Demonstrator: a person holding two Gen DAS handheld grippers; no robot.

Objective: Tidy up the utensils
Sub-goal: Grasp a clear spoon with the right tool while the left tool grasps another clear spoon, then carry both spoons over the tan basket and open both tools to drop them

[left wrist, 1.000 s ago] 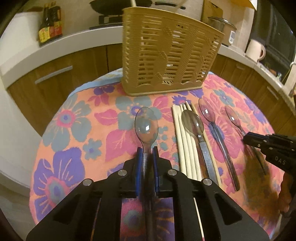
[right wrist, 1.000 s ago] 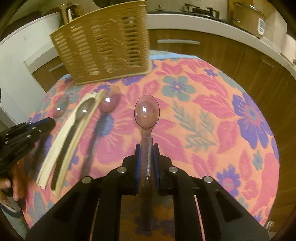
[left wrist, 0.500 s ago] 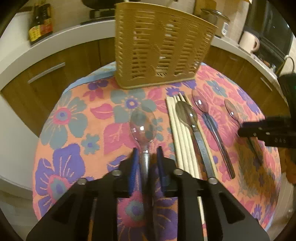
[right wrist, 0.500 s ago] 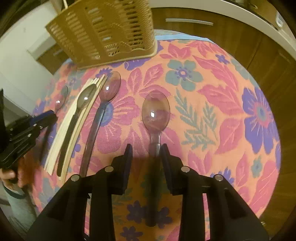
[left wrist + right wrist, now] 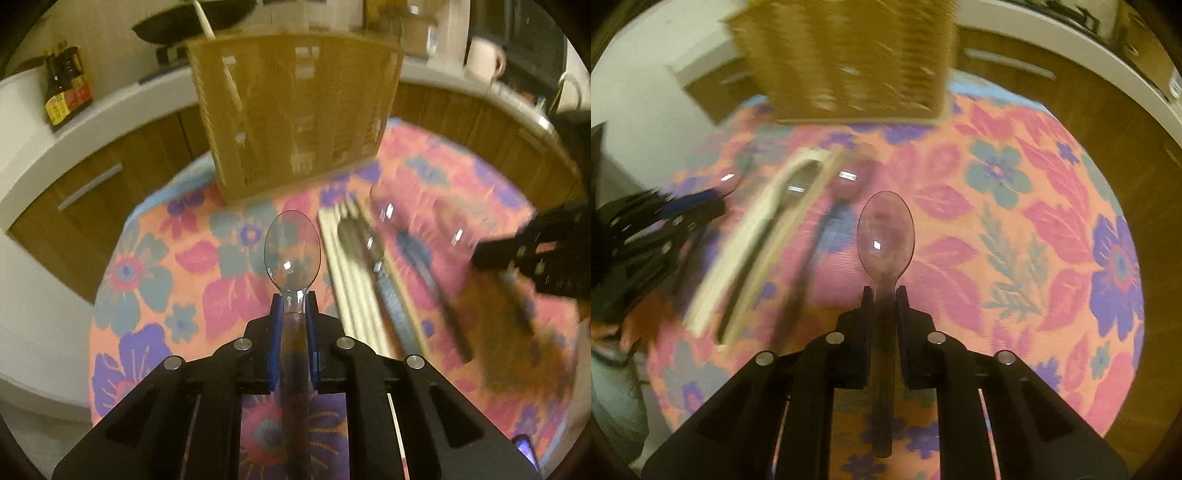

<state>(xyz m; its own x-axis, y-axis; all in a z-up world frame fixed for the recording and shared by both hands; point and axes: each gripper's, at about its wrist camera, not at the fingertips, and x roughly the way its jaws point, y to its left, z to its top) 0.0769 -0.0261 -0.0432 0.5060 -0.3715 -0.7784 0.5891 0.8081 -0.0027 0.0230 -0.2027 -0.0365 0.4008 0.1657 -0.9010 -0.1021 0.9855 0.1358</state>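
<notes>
**Two spoons in hand, the basket ahead**

We had a clear plastic spoon in each tool. The left gripper (image 5: 292, 295) was closed on the neck of its spoon (image 5: 292, 251), bowl pointing forward toward the basket (image 5: 295, 110), handle running back between the blue pads (image 5: 275, 332). The right gripper (image 5: 884, 291) was closed the same way on the other spoon (image 5: 885, 234), its bowl also aimed at the basket (image 5: 846, 55).

The basket stood at the far edge of the flowered tablecloth (image 5: 147, 266), upright, with a pale stick (image 5: 205, 18) rising from its top. Between the two grippers, on our side of the basket, lay the rest of the set: a bundle of pale chopsticks (image 5: 343, 273) with a dark spoon (image 5: 360, 240) on top, and more clear spoons beside them, too blurred to count.

We judged the step to be carrying both spoons to the basket and dropping them in. To do that well, each spoon needed to go over the rim, not against the slatted front wall, so we wanted height first and forward travel second. We thought it wise to tip each spoon upright above the opening before letting the fingers part. The grip sat near the bowl, leaving a long handle behind it, so a spoon could swing or slip if we turned it quickly. Staggering the two drops also seemed safer, since both tools converging on one narrow top could knock each other.
</notes>
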